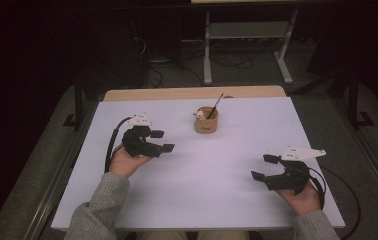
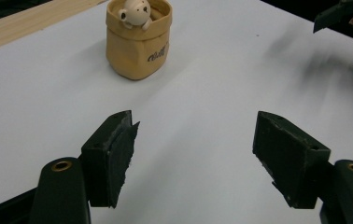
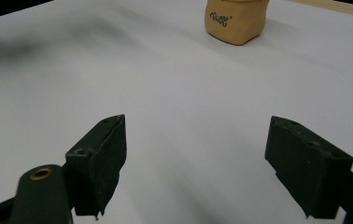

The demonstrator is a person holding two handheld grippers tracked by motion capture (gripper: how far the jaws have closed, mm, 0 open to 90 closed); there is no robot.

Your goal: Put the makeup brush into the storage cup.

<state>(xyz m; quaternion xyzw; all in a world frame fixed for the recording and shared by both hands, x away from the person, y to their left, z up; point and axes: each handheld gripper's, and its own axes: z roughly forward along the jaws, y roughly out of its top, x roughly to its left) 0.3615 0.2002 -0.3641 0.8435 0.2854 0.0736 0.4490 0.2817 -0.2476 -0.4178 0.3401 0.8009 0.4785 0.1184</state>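
Pot [image 1: 206, 121] w/ a little bear figure [image 1: 199, 115] and a thin stick [image 1: 215, 106] sits at the far middle of the white surface [image 1: 217, 200]. Left gripper [image 1: 161, 141] is near the pot, on its left; right gripper [image 1: 260, 167] is well apart from it, nearer the person. Both sets of fingers are released, nothing between them.

Risk imo: the pot looks soft and light, so a sideways bump from the left fingers [image 2: 118, 149] could tip it or knock the stick out. Squeezing too high might crush the rim.

Behind the pot: a wood strip [image 1: 192, 93], then a dark room w/ cables and a desk frame [image 1: 247, 45] on the floor.
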